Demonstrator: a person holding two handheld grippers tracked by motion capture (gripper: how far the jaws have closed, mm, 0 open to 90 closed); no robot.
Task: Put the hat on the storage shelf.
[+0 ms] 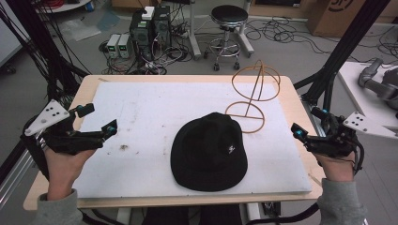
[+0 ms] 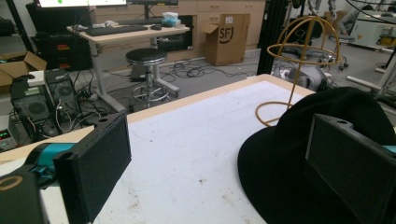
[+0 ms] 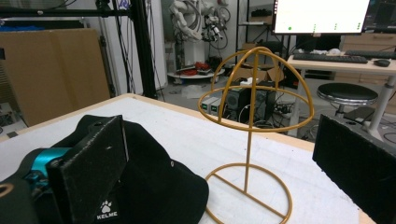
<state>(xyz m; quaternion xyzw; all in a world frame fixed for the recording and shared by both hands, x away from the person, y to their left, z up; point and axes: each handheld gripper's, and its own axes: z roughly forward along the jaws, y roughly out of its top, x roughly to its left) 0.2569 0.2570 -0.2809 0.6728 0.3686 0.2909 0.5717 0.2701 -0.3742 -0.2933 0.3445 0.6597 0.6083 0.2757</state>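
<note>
A black bucket hat (image 1: 209,152) lies flat on the white board (image 1: 141,108), near the table's front middle. Behind it to the right stands a gold wire hat stand (image 1: 253,96) with nothing on it. My left gripper (image 1: 99,118) hovers over the board's left edge, open and holding nothing. My right gripper (image 1: 307,122) is off the board's right edge, also open. In the left gripper view the hat (image 2: 289,158) lies ahead on the right, with the stand (image 2: 303,46) beyond it. In the right gripper view the stand (image 3: 254,107) rises between the jaws, and the hat (image 3: 154,186) lies at the left.
The board covers most of a wooden table (image 1: 291,93). On the floor beyond are a black stool (image 1: 228,28), computer towers (image 1: 150,28) with tangled cables, and a cardboard box (image 1: 347,14). Black frame posts (image 1: 342,51) flank the table.
</note>
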